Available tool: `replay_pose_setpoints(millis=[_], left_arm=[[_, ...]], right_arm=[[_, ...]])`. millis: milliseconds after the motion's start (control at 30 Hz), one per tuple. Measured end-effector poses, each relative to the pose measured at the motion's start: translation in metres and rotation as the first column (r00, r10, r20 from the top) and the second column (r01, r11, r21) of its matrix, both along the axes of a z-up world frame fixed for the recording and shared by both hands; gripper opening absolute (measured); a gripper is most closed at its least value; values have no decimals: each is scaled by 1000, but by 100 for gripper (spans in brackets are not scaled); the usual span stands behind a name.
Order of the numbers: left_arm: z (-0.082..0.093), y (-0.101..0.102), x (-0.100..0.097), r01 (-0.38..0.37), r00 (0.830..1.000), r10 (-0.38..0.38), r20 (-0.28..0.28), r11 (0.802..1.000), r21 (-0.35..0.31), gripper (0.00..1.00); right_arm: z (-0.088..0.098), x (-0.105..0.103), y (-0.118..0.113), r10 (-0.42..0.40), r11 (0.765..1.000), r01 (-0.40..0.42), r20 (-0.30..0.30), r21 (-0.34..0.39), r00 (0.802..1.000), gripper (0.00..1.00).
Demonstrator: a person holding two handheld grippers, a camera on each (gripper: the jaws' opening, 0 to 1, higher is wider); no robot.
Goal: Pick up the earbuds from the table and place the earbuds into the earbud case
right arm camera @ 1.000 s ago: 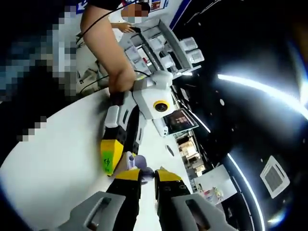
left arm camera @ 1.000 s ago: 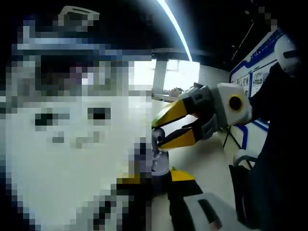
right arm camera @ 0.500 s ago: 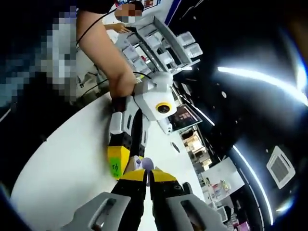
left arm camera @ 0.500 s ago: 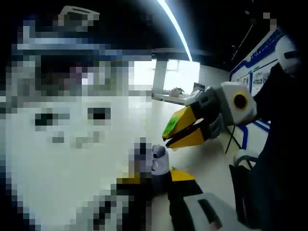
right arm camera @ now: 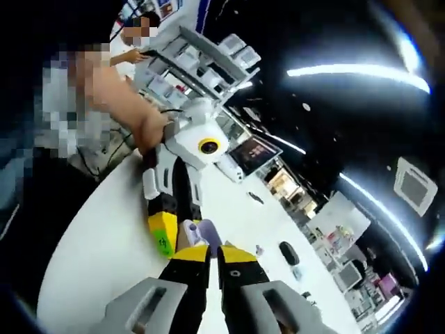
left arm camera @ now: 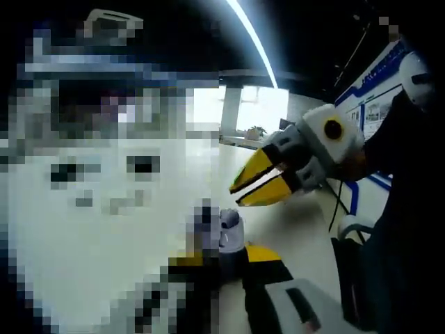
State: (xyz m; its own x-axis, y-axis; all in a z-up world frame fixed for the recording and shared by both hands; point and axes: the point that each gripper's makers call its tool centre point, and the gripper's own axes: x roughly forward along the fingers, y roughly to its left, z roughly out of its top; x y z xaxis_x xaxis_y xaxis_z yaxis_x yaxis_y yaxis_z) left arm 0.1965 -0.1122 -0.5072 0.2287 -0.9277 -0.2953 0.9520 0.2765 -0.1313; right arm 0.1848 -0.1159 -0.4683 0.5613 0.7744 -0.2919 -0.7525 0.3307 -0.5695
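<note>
Looking at the left gripper view, nearest first: left tool (left arm camera: 222,255) clamped on the little lavender-and-white earbud case (left arm camera: 230,229), held up off the white counter (left arm camera: 292,233) with its open end facing forward. Just past it, up and to the right: right tool (left arm camera: 237,195), yellow jaws showing only a thin gap, tips aimed down-left at the case but apart from it. Can't make out an earbud in that gap, way too small, so can't tell whether it's carrying one or just nearly closed. Flipping to the right gripper view: right tool (right arm camera: 214,252) at the bottom with jaws almost together, the case (right arm camera: 201,231) dead ahead and right off the tips, pinched by the left tool (right arm camera: 176,237) coming in from above. Seems like the whole next move hangs on that: case straight along the right tool's own line, so a short push forward rather than any sideways hunting. Farther back on the counter (right arm camera: 97,236), a few small dark bits, then shelving.
</note>
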Motion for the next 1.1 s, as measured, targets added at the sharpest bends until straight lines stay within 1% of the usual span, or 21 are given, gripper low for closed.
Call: replay_pose_setpoints(millis=[33,67,167,200,233,333,433,533,567,600,667,700,767,867,900,933,1033,1100], left_arm=[[0,0,0,0,1000,0,1,1000,0,19],[0,0,0,0,1000,0,1,1000,0,19],[0,0,0,0,1000,0,3,1000,0,19],[0,0,0,0,1000,0,3,1000,0,19],[0,0,0,0,1000,0,4,1000,0,19],[0,0,0,1,1000,-1,5,1000,0,19],[0,0,0,1,1000,-1,6,1000,0,19],[1,0,0,0,1000,0,7,1000,-1,19],[1,0,0,-1,1000,1,7,1000,-1,19],[1,0,1,-2,1000,2,7,1000,-1,19],[1,0,1,-2,1000,2,10,1000,-1,19],[1,0,0,-3,1000,3,10,1000,-1,19],[1,0,0,-3,1000,3,13,1000,0,19],[1,0,0,-3,1000,3,15,1000,0,19],[1,1,0,-3,1000,3,15,1000,0,19],[1,1,0,-4,1000,4,13,1000,-2,19],[1,1,0,-10,1000,10,16,1000,-3,19],[0,1,-1,-9,1000,9,18,1000,-3,19]], right_arm=[[-1,1,-1,-13,1000,14,-42,20,999,5],[1,2,-1,-20,999,23,-70,49,997,5],[6,6,-5,-46,990,67,-167,124,985,6],[8,8,-6,-53,986,83,-195,147,979,7],[10,9,-7,-56,982,91,-210,163,976,7],[15,18,-11,-75,967,139,-286,212,955,8],[17,27,-15,-87,966,154,-300,208,950,10],[18,44,-16,-125,970,179,-293,166,948,12],[20,48,-15,-126,970,179,-291,163,948,12],[22,56,-12,-128,972,179,-290,154,948,13],[23,68,-5,-117,977,166,-308,137,944,18],[22,75,-2,-118,979,163,-309,123,944,18],[23,91,4,-117,984,150,-288,97,950,18],[23,110,13,-111,988,136,-285,71,952,18],[23,112,14,-110,989,134,-282,65,953,18],[21,120,17,-111,990,130,-284,50,952,18],[20,137,24,-112,991,128,-286,39,952,18],[18,144,28,-112,991,127,-291,33,950,18]])
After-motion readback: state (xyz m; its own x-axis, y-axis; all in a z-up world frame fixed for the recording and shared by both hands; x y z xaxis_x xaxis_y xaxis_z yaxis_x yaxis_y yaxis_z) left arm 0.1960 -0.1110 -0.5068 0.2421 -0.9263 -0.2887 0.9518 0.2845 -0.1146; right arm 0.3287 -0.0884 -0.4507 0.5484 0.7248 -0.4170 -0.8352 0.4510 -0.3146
